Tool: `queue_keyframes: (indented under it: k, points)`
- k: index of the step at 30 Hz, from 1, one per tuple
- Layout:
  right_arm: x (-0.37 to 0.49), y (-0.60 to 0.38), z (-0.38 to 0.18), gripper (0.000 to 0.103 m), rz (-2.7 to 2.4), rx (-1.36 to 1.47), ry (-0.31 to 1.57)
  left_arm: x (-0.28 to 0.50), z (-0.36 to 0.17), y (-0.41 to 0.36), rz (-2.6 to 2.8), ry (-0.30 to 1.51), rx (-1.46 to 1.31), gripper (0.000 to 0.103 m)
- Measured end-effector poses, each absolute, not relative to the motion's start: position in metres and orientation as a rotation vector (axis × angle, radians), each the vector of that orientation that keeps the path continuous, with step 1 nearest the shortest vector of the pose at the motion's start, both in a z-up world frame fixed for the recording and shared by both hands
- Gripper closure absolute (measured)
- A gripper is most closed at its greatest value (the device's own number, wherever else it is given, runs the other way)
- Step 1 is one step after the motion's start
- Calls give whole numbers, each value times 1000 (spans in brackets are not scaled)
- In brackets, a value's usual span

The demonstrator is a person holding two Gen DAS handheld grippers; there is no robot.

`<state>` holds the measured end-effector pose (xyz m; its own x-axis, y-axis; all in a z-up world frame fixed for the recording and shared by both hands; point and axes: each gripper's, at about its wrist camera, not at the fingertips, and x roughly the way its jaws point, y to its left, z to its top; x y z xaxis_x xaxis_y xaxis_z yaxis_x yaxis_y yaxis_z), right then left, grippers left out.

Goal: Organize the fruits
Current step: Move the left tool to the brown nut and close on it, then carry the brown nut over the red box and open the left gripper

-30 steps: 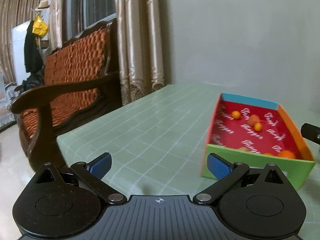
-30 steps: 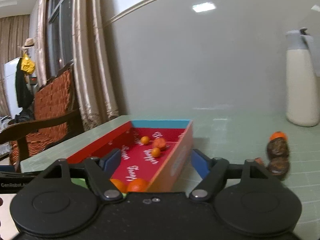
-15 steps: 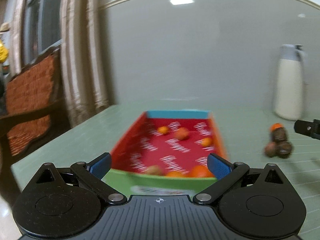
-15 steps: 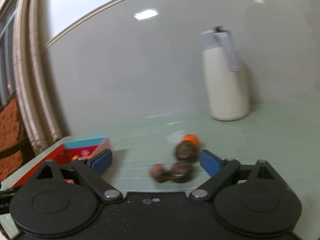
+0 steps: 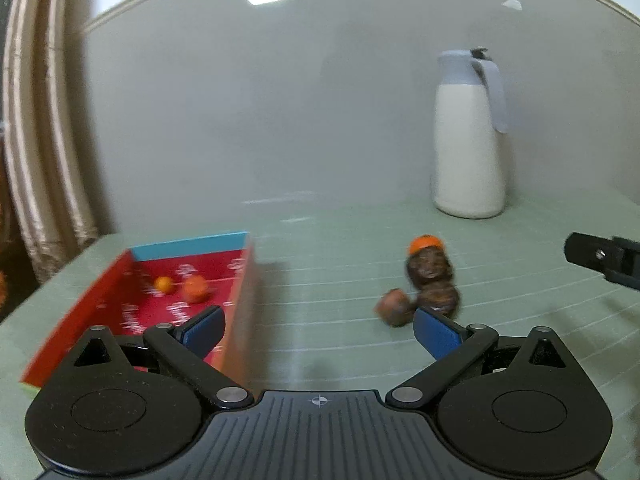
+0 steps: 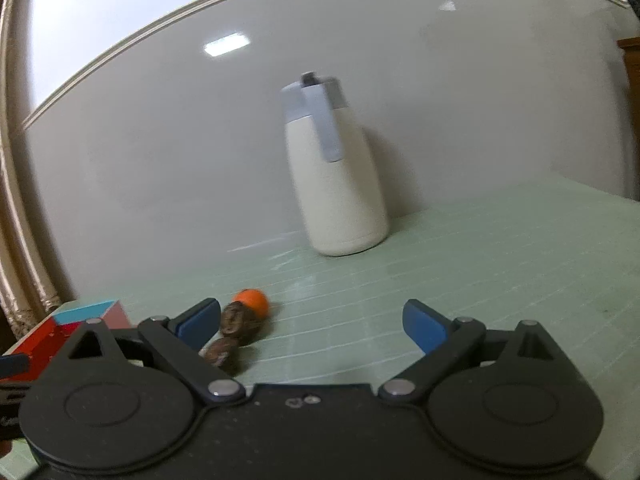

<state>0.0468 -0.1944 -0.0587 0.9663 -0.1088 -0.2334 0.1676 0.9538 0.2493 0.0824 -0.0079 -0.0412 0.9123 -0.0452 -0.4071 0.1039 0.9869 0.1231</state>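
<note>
Green checked cloth covers the table [image 5: 340, 280], where a loose cluster of dark brown wrinkled fruits [image 5: 432, 280], likely passion fruits, lies with one small orange [image 5: 426, 243] at its 12 o'clock edge. From the left gripper [image 5: 318, 330], whose fingers stand wide apart and empty, the cluster sits at about 1 o'clock, and the red-lined tray [image 5: 132, 256], with two oranges inside, at 10 o'clock. The right gripper [image 6: 310, 326] is likewise spread and holds nothing; the cluster [image 6: 236, 328] lies just beside its left fingertip at 11 o'clock. These fruits look light, round and firm-shelled, apt to roll, so I judge a grip across the widest part of one fruit safest. Room is free toward 3 o'clock; the white thermos jug [image 6: 340, 184] stands well apart at 12 o'clock, and the tray's near wall needs clearing on the way in.
</note>
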Motion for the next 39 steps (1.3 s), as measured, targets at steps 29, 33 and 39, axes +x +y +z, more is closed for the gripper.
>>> queue_keyframes:
  k: [29, 33, 39]
  points:
    - [30, -238, -75, 5, -287, 293, 211, 177, -81, -48, -155, 662, 29, 54]
    - [31, -242, -73, 5, -291, 289, 214, 177, -82, -51, -150, 653, 43, 57]
    - [35, -244, -72, 5, -291, 293, 222, 176, -82, -52, -146, 644, 44, 68]
